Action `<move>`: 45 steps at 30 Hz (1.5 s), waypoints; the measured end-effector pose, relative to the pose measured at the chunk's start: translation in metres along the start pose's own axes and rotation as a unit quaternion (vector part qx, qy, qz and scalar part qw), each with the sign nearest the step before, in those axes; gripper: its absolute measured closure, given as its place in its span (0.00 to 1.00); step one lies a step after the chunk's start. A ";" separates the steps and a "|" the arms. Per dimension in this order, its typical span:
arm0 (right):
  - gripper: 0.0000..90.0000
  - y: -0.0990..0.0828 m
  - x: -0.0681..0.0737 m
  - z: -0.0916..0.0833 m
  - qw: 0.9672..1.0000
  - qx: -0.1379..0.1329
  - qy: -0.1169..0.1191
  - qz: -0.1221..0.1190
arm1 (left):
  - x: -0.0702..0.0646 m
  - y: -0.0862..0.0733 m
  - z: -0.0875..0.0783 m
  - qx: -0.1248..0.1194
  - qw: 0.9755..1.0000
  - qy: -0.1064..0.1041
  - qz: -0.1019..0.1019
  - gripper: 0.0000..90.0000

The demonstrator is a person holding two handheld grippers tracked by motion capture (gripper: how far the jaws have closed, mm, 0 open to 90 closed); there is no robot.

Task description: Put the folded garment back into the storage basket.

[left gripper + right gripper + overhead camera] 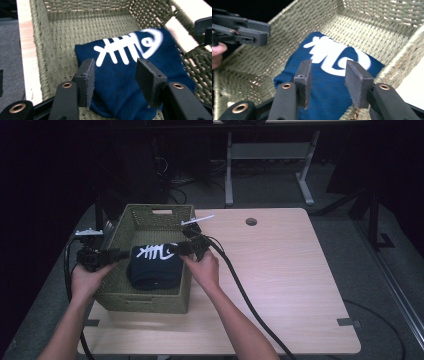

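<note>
At the left of the high view my left gripper point(122, 253) sits over the left wall of the woven basket point(118, 234), held by my left hand point(90, 279). In the left gripper view its jaws stand wide apart with nothing between them, poised above the near edge of the folded navy cloth point(140, 72); its white fish-skeleton print point(127, 46) lies just beyond the pads.

Centre-left of the high view: the olive basket rests on the tabletop point(280, 270), long axis running up the frame, a handle slot in its far wall. The navy cloth lies inside it, towards the nearer half, print uppermost. The far half of the basket floor is bare weave.

Just right of the basket, my right gripper point(181, 248) reaches over the right wall. In the right gripper view its jaws are likewise wide and empty, above the cloth. A thick black cable point(245, 295) trails from it towards the bottom of the frame. A white strip point(198, 220) sticks out near the basket's far right corner; I cannot tell what it is.

The tabletop is pale wood with a round hole point(251, 221) near its far edge. Beyond, grey floor and a desk frame point(270, 160) in a dark room.
</note>
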State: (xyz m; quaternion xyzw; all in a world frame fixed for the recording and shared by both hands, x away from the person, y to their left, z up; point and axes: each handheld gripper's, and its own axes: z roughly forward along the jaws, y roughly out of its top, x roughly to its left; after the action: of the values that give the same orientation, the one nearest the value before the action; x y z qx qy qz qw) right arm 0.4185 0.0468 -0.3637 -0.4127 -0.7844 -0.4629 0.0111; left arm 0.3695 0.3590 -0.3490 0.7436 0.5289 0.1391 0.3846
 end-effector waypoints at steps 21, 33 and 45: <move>0.56 0.004 -0.019 -0.048 0.998 -0.036 0.041 0.006 | -0.037 0.011 -0.013 -0.047 0.997 -0.048 0.030 0.52; 0.52 0.001 -0.036 -0.073 0.998 -0.048 0.043 0.009 | -0.056 0.012 -0.010 -0.057 0.995 -0.068 0.041 0.46; 0.48 -0.006 -0.052 -0.096 0.997 -0.059 0.036 0.012 | -0.073 0.014 -0.001 -0.056 0.993 -0.089 0.049 0.40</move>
State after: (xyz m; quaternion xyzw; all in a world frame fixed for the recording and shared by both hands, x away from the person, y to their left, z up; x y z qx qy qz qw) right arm 0.4134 -0.0582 -0.3342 -0.4052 -0.7494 -0.5233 0.0209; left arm 0.3488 0.2922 -0.3237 0.7555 0.4470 0.1207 0.4636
